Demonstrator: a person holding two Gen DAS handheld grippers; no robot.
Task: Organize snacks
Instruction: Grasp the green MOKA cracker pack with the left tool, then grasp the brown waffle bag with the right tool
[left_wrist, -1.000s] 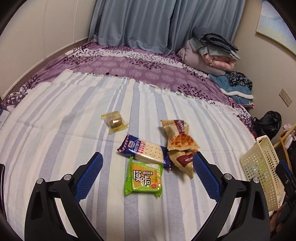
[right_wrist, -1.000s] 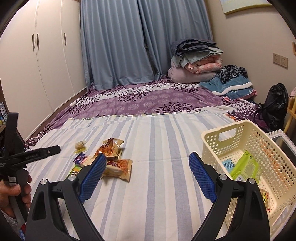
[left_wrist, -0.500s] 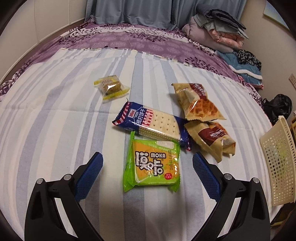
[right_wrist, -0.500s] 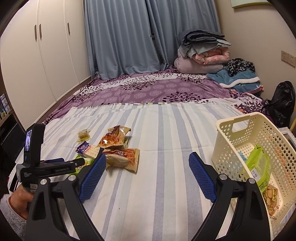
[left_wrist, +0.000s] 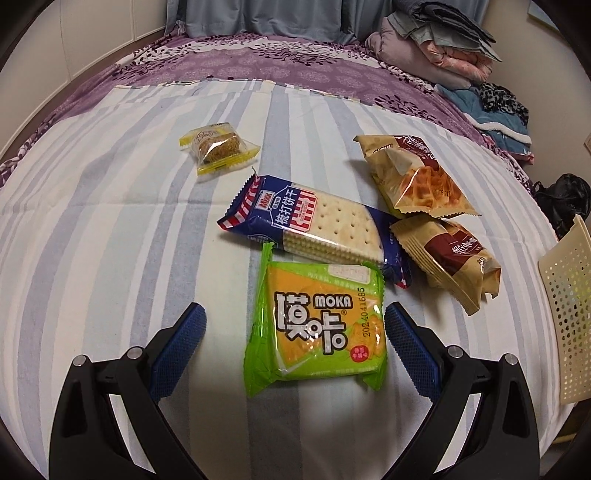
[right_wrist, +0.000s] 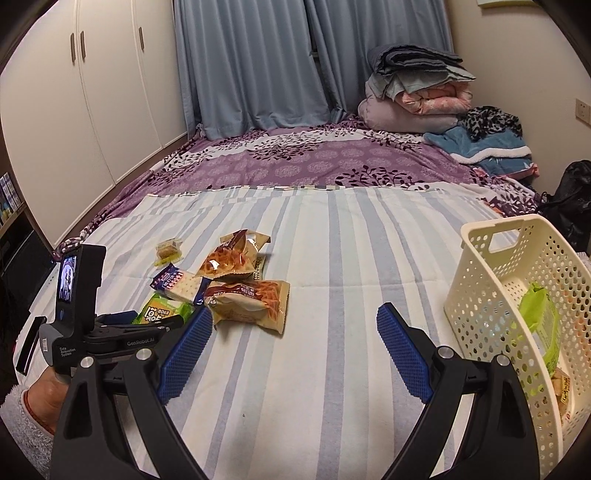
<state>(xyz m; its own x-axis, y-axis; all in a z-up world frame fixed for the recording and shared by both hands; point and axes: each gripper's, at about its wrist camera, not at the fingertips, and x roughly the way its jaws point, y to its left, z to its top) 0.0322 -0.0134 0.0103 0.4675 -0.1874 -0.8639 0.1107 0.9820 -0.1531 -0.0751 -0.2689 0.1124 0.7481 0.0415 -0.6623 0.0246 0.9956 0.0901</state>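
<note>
My left gripper is open, low over the striped bed, its blue pads on either side of a green MOKA snack pack, not touching it. Behind that lie a blue cracker pack, two tan waffle bags and a small yellow-wrapped cake. My right gripper is open and empty above the bed. A cream perforated basket stands to its right and holds a green pack and other snacks. The same snack pile lies at that view's left.
The left hand-held gripper body shows at the left of the right wrist view. Folded blankets sit at the bed's far right corner. A black bag is beyond the right edge. Wardrobe doors and curtains stand behind the bed.
My left gripper has moved forward and down until its pads flank the green MOKA pack. My right gripper has shifted slightly, staying open and empty.
</note>
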